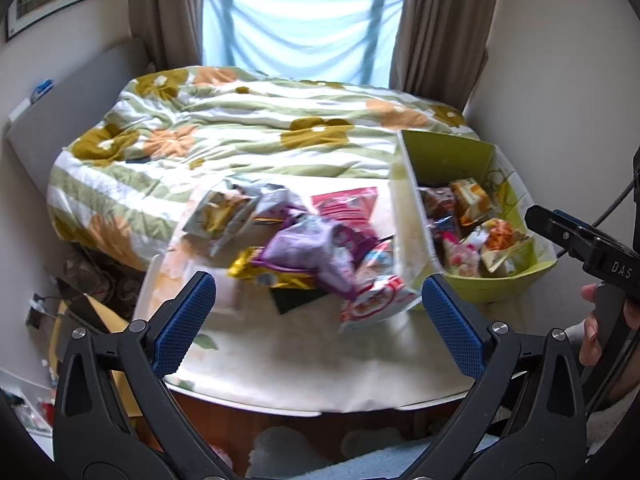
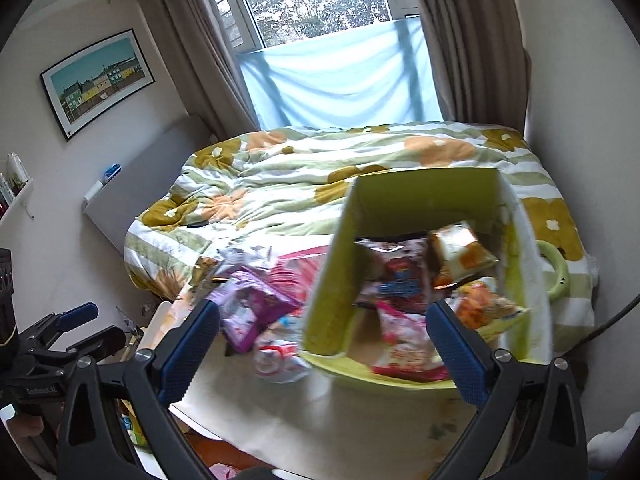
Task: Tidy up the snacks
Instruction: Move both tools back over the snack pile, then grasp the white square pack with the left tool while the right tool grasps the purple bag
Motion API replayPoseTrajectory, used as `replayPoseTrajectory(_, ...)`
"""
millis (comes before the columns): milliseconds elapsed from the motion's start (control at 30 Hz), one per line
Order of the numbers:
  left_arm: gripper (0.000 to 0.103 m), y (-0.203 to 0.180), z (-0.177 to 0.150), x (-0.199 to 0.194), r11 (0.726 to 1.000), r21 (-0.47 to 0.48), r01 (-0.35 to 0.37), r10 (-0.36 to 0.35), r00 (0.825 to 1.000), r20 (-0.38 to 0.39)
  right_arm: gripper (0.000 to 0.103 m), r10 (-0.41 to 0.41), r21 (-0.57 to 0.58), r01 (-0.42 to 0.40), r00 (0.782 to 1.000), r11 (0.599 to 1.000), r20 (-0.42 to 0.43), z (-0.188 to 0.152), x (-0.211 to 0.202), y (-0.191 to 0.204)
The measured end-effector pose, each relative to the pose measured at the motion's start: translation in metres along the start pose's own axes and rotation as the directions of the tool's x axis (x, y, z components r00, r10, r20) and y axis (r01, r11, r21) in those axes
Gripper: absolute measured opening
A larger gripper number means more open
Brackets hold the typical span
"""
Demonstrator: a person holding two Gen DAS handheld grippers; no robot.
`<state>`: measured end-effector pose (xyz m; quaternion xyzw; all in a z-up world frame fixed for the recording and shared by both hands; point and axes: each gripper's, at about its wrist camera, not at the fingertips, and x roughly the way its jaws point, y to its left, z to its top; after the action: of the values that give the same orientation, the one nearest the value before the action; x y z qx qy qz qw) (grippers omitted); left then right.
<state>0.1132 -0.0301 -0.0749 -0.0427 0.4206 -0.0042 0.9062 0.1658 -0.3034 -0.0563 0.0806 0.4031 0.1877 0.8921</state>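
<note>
A pile of snack packets (image 1: 304, 248) lies on the white table (image 1: 304, 368), with a purple bag (image 1: 308, 244), a pink bag (image 1: 346, 204) and a red-and-white packet (image 1: 376, 304). To its right stands a green box (image 1: 444, 160) holding several snacks (image 1: 472, 224). My left gripper (image 1: 320, 328) is open and empty, above the table's near edge, short of the pile. In the right wrist view my right gripper (image 2: 324, 348) is open and empty, in front of the green box (image 2: 424, 196) and its snacks (image 2: 404, 292). The purple bag (image 2: 252, 308) lies left of the box.
A bed with a flowered quilt (image 1: 240, 128) sits behind the table, under a curtained window (image 1: 300, 32). A grey headboard (image 1: 68, 112) stands at left. Clutter lies on the floor (image 1: 80, 304) left of the table. A green ring (image 2: 558, 272) lies on the bed, right of the box.
</note>
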Motion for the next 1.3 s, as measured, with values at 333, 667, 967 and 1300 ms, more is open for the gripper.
replayPoseTrajectory(333,0.102,0.107,-0.005,0.028,0.999,-0.036,0.016,-0.019,0.995,-0.098,0.103,-0.019,0.067,0.024,0.997,0.997,-0.078,-0.01,0.06,0.071)
replayPoseTrajectory(667,0.102,0.176,-0.018,0.093,0.995,-0.044,0.093,-0.101,0.968,-0.232,0.103,-0.054,0.155,0.081,0.984,0.985,-0.171,-0.02,0.128,0.112)
replayPoseTrajectory(967,0.102,0.176,-0.029,0.179,0.982,-0.029,0.184,-0.182,0.914,-0.363,0.103,-0.095,0.271,0.158,0.968,0.95,-0.232,-0.033,0.175,0.108)
replayPoseTrajectory(1300,0.102,0.155,-0.043,0.236,0.993,-0.046,0.11,-0.12,0.912,-0.392,0.103,-0.062,0.338,0.152,0.963,0.929,-0.261,-0.031,0.204,0.092)
